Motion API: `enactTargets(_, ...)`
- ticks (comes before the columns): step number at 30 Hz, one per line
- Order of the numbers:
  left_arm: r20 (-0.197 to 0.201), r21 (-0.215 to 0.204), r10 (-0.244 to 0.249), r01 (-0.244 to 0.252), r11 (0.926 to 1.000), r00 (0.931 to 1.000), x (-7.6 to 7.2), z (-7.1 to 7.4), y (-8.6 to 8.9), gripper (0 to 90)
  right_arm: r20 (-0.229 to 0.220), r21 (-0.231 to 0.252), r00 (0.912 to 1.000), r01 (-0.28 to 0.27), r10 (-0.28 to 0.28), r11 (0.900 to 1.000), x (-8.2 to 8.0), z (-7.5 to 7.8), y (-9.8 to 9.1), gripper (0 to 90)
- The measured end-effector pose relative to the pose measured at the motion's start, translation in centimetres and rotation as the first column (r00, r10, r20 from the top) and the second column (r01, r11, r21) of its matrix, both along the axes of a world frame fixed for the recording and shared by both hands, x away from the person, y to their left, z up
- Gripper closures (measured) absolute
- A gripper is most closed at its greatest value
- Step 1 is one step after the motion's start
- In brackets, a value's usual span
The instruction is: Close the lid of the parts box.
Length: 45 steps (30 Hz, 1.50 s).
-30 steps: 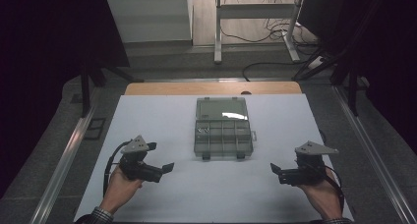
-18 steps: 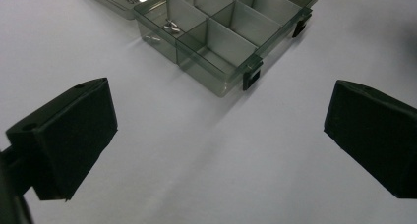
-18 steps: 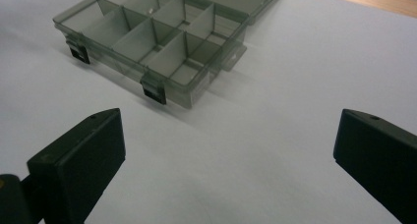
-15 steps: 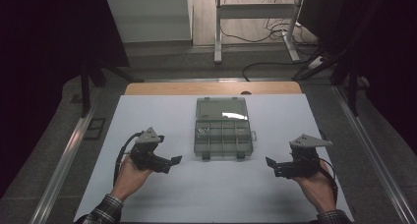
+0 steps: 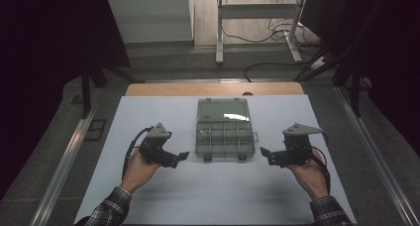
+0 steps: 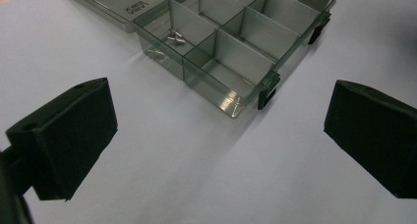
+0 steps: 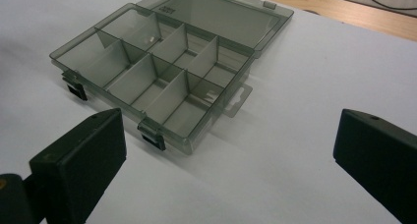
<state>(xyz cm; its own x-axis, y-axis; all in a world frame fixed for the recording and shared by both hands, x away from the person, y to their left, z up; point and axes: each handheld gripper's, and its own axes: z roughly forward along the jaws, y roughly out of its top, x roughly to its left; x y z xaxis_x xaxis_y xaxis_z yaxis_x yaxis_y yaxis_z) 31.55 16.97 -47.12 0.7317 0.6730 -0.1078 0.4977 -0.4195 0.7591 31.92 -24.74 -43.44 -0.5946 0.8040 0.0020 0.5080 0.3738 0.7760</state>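
Presently, the approach step is judged in hand: the organizer box lies open at table centre, screws in its ten-o'clock compartment. The left gripper at eight o'clock and right gripper at four o'clock are held released, empty. Closer alignment with the box is called for next.

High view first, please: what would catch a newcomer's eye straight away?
A smoky transparent compartment box lies open mid-table on the white sheet, lid flat behind it, a few small screws in one far-left cell. The left gripper and right gripper flank it, jaws open, touching nothing.
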Motion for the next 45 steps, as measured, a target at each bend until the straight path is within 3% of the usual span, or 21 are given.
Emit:
enactTargets(21, -0.004, 0.025, -0.002, 0.002, 0.9997, 1.0000, 2.7, -0.5, -0.6, 0.0, -0.066, -0.004, 0.9962, 0.056, -0.056, 0.9984, 5.0, -0.2, 2.3, 0.0)
enactTargets(33, -0.017, 0.025, 0.001, -0.001, 0.9997, 0.9999, 4.1, -0.9, -0.5, 0.0, -0.099, -0.060, 0.9918, 0.075, -0.081, 0.9953, 7.7, -0.7, 4.0, 0.0)
enactTargets(45, -0.014, 0.047, -0.006, 0.007, 0.9989, 0.9999, 5.5, -1.6, -0.9, 0.1, -0.086, -0.083, 0.9920, 0.086, -0.093, 0.9929, 10.2, -0.8, 5.4, 6.7)
